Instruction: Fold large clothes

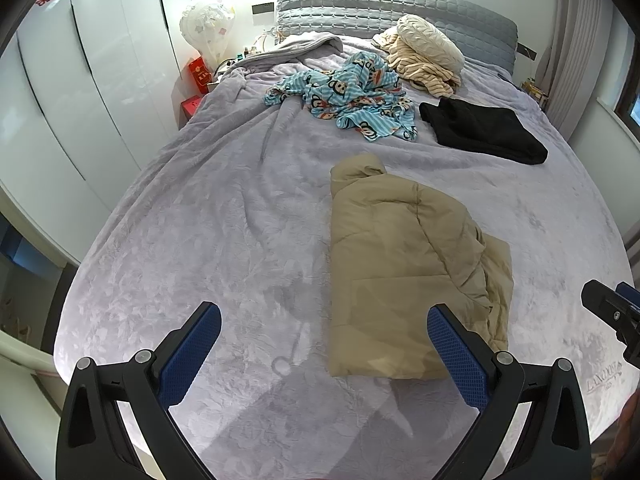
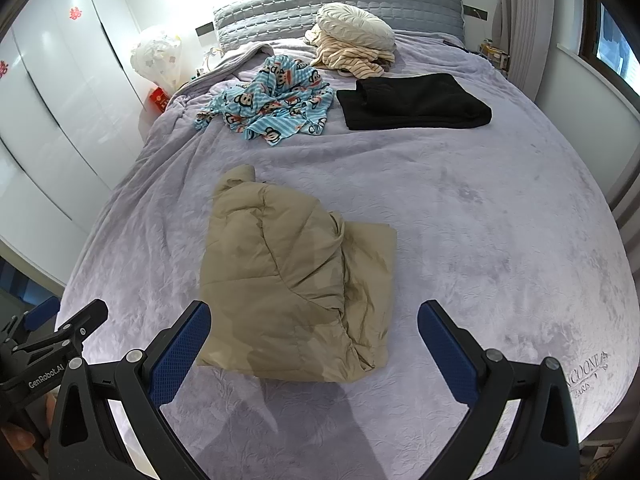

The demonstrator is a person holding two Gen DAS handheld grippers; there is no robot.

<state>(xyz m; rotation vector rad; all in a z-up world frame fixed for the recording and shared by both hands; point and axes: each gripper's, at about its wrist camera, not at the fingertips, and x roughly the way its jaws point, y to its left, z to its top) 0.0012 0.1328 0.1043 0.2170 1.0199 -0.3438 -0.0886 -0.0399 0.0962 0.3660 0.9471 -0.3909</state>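
A tan puffer jacket (image 1: 404, 264) lies folded into a compact bundle on the lavender bed cover (image 1: 200, 232); it also shows in the right wrist view (image 2: 296, 276). My left gripper (image 1: 324, 340) is open and empty, hovering above the bed's near edge, just left of the jacket. My right gripper (image 2: 314, 336) is open and empty, above the jacket's near edge. The right gripper shows at the right edge of the left wrist view (image 1: 612, 312). The left gripper shows at the left edge of the right wrist view (image 2: 60, 332).
A folded black garment (image 1: 484, 128) (image 2: 412, 100) lies farther back on the right. A crumpled blue monkey-print garment (image 1: 352, 92) (image 2: 272, 96) lies mid-bed. A cream striped garment and round cushion (image 1: 428, 48) sit by the headboard. White wardrobes (image 1: 80, 80) stand on the left.
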